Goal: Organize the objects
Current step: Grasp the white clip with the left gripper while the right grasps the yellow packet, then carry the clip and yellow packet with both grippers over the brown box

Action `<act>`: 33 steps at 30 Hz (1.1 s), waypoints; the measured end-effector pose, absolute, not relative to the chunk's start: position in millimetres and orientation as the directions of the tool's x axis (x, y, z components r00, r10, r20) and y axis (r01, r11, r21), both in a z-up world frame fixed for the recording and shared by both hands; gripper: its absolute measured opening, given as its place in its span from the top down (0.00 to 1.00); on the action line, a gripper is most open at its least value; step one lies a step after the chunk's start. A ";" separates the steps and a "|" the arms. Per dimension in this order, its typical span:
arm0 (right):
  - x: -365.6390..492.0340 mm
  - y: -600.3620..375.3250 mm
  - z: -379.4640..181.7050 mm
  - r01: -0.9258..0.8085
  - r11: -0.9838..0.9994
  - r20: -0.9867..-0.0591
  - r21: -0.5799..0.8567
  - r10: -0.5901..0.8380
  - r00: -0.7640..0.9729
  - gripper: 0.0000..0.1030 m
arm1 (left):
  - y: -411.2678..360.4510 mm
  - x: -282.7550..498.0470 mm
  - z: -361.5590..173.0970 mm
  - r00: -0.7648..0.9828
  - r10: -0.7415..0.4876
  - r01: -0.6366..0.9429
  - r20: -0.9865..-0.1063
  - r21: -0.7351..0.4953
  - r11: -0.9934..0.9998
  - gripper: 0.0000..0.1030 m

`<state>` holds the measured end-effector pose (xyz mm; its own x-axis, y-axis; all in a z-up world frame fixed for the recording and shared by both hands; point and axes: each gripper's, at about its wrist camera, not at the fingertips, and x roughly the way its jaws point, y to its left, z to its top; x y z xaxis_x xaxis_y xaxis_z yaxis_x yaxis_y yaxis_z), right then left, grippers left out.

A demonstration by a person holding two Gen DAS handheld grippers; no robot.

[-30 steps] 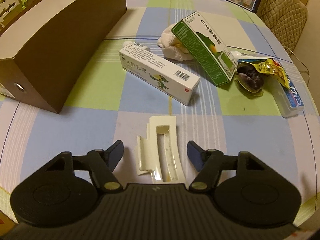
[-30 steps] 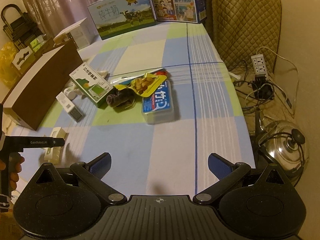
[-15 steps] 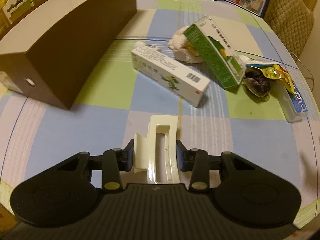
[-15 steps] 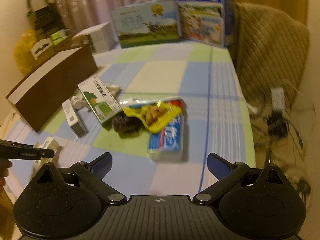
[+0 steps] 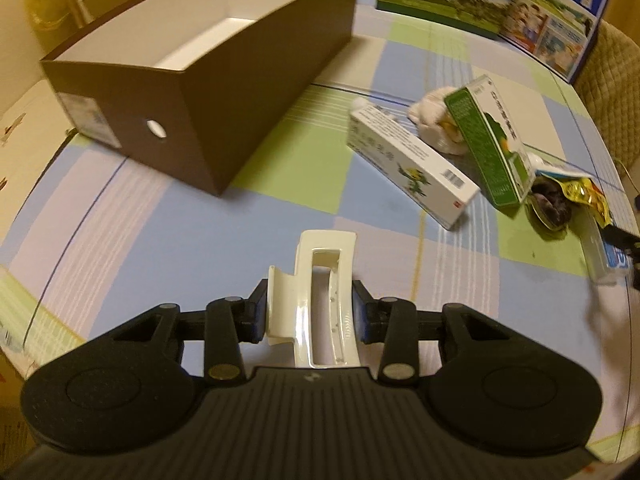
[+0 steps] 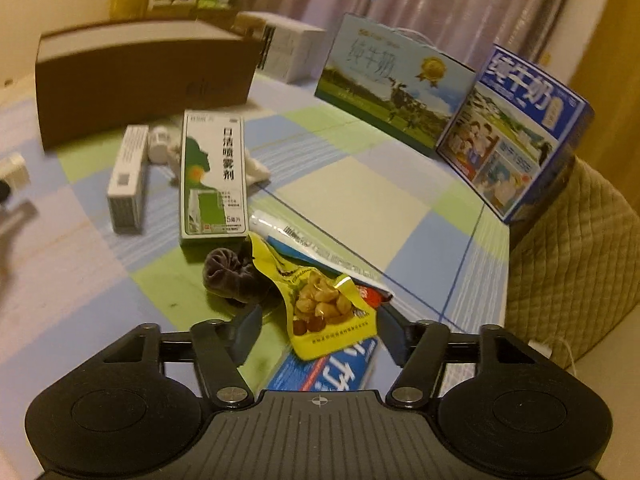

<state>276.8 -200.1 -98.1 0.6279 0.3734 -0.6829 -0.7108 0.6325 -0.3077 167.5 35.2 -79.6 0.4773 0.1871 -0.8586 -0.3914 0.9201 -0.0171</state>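
Observation:
My left gripper is shut on a cream plastic hair clip and holds it above the checked tablecloth. An open brown box with a white inside stands ahead on the left. My right gripper is open, its fingers on either side of a yellow snack packet that lies on a blue-lidded clear case. A dark cloth scrunchie, a green and white carton, a white carton and a toothpaste tube lie close by.
Two milk gift boxes stand at the table's far edge. A quilted chair back is at the right. A white crumpled cloth lies behind the cartons. The brown box also shows in the right wrist view.
My left gripper has lifted the hair clip off the table and turned toward the brown box. My right gripper has moved down and forward over the snack packet, jaws narrower but still open.

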 end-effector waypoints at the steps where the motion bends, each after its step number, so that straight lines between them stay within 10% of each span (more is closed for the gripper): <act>1: 279.7 -196.4 -102.6 -0.709 0.624 -0.684 -0.329 0.360 0.634 0.46 | 36.0 165.8 -78.5 0.478 0.194 -0.400 -0.857 -0.016 0.916 0.65; 17: 290.0 -172.9 -133.1 -0.681 0.486 -0.627 -0.547 0.302 0.719 0.80 | 32.4 151.3 -73.1 0.465 0.236 -0.472 -0.854 -0.013 0.882 0.65; 33: 273.0 -232.7 -46.1 -0.658 0.752 -0.660 0.048 0.518 0.544 0.97 | 16.0 153.3 -42.0 0.536 0.189 -0.415 -0.823 -0.062 0.908 0.65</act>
